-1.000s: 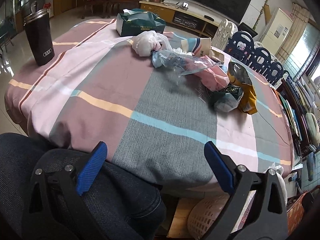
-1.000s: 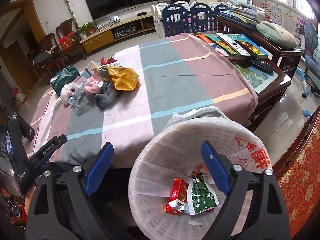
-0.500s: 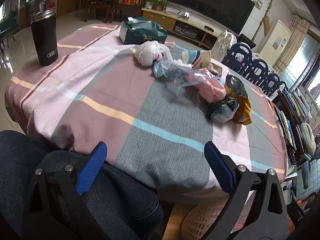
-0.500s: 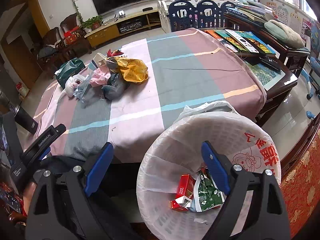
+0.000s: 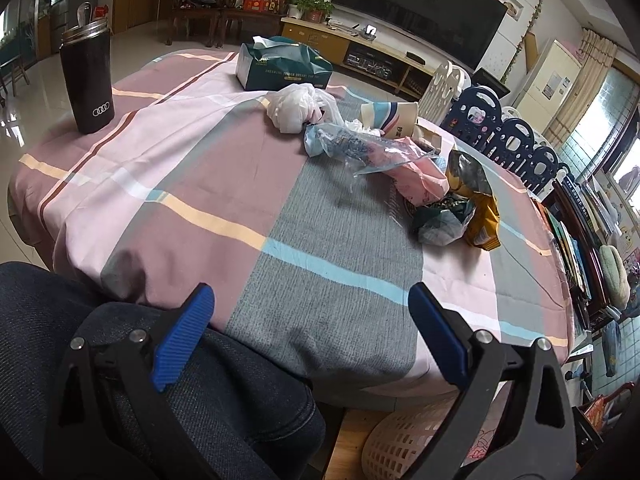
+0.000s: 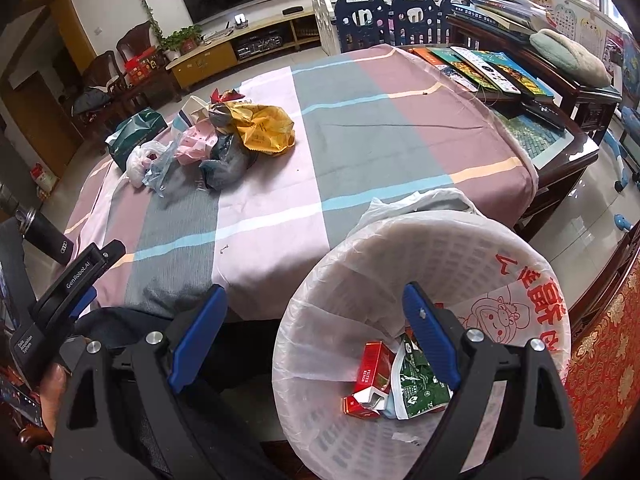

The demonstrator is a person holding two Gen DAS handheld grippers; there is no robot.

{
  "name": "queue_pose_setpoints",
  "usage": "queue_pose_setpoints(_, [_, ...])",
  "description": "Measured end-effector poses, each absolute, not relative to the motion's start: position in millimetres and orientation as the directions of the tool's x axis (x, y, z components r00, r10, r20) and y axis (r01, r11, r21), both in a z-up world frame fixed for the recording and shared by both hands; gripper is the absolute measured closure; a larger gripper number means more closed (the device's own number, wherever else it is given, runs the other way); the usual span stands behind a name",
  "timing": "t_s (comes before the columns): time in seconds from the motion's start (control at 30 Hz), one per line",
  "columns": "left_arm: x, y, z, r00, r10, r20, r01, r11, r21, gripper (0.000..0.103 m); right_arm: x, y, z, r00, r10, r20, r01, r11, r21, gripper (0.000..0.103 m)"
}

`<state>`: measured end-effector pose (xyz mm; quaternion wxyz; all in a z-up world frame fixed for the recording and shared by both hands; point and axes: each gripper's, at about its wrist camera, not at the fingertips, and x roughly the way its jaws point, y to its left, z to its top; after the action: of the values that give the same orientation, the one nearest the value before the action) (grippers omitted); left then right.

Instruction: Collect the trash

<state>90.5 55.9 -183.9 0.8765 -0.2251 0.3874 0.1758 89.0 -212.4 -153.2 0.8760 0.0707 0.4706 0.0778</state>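
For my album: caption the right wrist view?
Open right gripper above lined bin, trash pile waiting on table.

A: Tablecloth (image 5: pixel 208 184) in pink, mauve and grey blocks, crossed by cream and sky-blue stripes

B: Yellow snack bag (image 6: pixel 262 128), dark-green tissue box (image 5: pixel 282 66), black tumbler (image 5: pixel 88 80); white-lined basket (image 6: pixel 452 248) printed red

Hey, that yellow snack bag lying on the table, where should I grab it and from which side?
Take the yellow snack bag at its crimped lower edge, coming in from the open tablecloth on its right in the right wrist view. That edge lies flat and free, while its left side presses against the grey bag and pink wrapper. Both grippers are open and empty.
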Motion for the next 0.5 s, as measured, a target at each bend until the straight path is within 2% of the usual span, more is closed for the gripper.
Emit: queue_pose_setpoints(0.5, [89.9, 55.7, -183.6, 0.641, 0.132, -0.756, -0.482, 0.836, -0.263, 0.006, 92.1, -205.3, -159.6, 0.531, 0.206, -0.822, -0.073, 0.977, 0.198, 0.015])
